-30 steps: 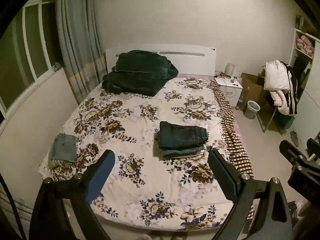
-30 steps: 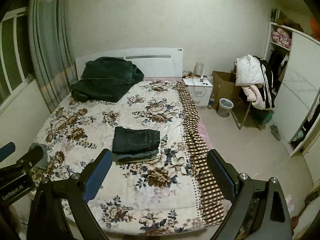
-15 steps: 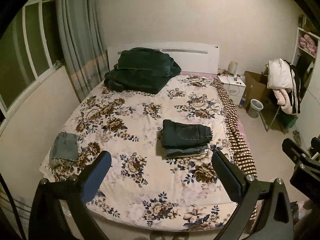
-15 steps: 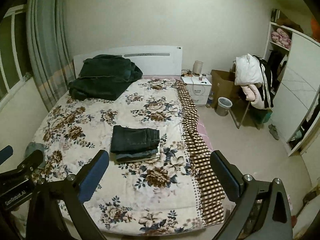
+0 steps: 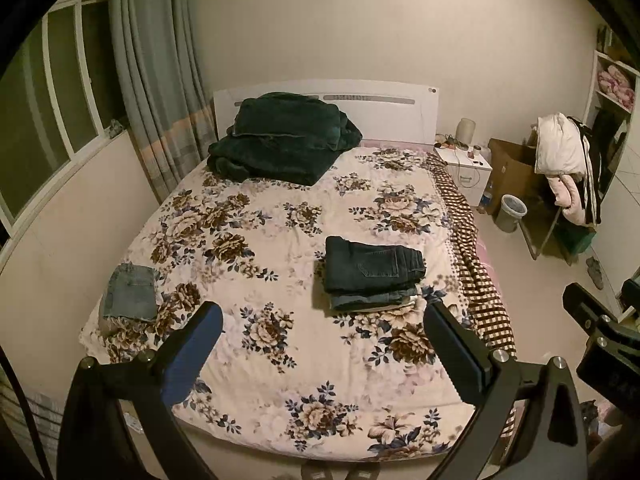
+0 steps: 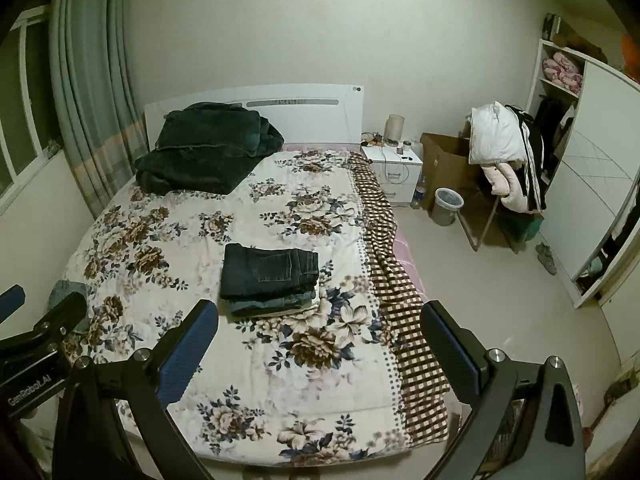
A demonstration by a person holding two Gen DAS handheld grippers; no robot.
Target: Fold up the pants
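A stack of folded pants, dark jeans on top [image 5: 372,266], lies on the right half of the floral bed cover [image 5: 280,340]; it also shows in the right wrist view [image 6: 270,270]. A small folded light denim piece [image 5: 130,292] lies near the bed's left edge. My left gripper [image 5: 322,322] is open and empty, held back from the foot of the bed. My right gripper [image 6: 320,320] is open and empty, also back from the bed; its body shows at the right of the left wrist view [image 5: 600,336].
A dark green blanket pile [image 5: 284,140] lies by the headboard. A white nightstand [image 6: 394,170], a cardboard box [image 6: 448,164], a bin [image 6: 448,206] and a chair heaped with clothes [image 6: 504,148] stand right of the bed. A wardrobe [image 6: 592,184] is at far right, curtains [image 5: 156,80] at left.
Both grippers have drawn back and risen a little from the bed, so more of it shows. Both stay open. The clothes have not moved.
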